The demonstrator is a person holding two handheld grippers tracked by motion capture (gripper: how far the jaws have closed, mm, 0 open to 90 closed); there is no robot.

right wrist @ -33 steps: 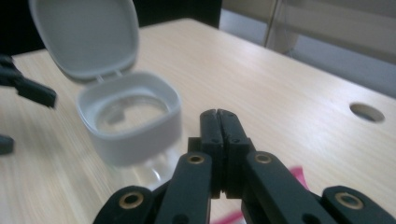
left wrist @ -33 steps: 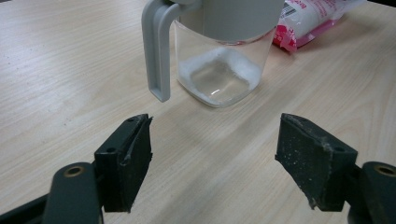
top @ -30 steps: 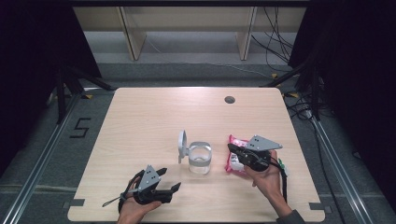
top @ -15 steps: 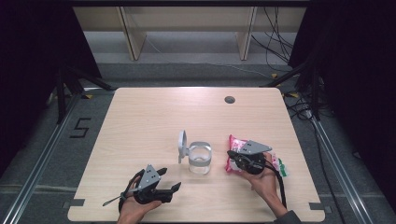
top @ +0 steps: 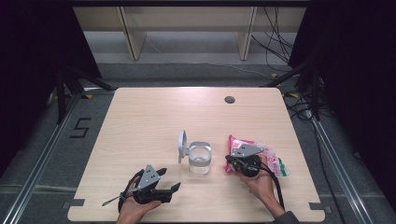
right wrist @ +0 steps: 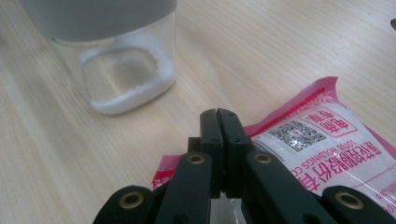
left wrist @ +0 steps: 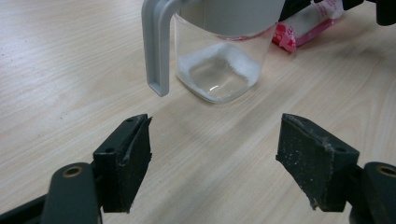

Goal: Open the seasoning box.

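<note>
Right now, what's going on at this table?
A person works with two handheld grippers at a wooden table. The right gripper, jaws shut, is down at the near corner of a pink-and-white packet; whether it pinches the packet is hard to tell. Beside it stands a clear jar with its grey lid flipped open and some white powder inside. The left gripper waits open, aimed at the jar.

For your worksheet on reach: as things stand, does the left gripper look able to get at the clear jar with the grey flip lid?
Probably yes. The left gripper has its jaws open and aimed at the jar, with bare table between them. The jar's lid stands open, and the right gripper sits off at the pink packet.
</note>
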